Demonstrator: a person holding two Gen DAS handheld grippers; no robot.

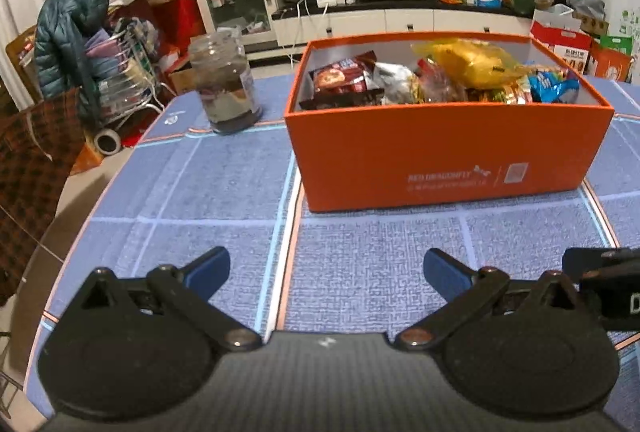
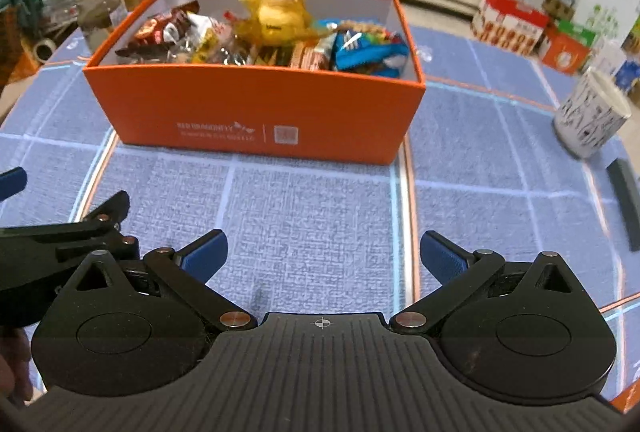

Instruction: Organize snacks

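Observation:
An orange box (image 1: 440, 147) stands on the blue checked tablecloth, holding several snack packets: a yellow bag (image 1: 472, 61), a brown cookie pack (image 1: 340, 75), a blue pack (image 1: 554, 83). It also shows in the right wrist view (image 2: 256, 107), with the yellow bag (image 2: 276, 17) and the blue pack (image 2: 368, 53) inside. My left gripper (image 1: 326, 272) is open and empty over the cloth, short of the box. My right gripper (image 2: 323, 256) is open and empty too, beside the left one, whose body (image 2: 60, 236) shows at the left.
A glass jar (image 1: 226, 87) stands left of the box near the table's edge. A patterned paper cup (image 2: 592, 115) and a dark flat bar (image 2: 626, 203) lie at the right. Beyond the table are a TV stand (image 1: 400, 19), shelves and cartons.

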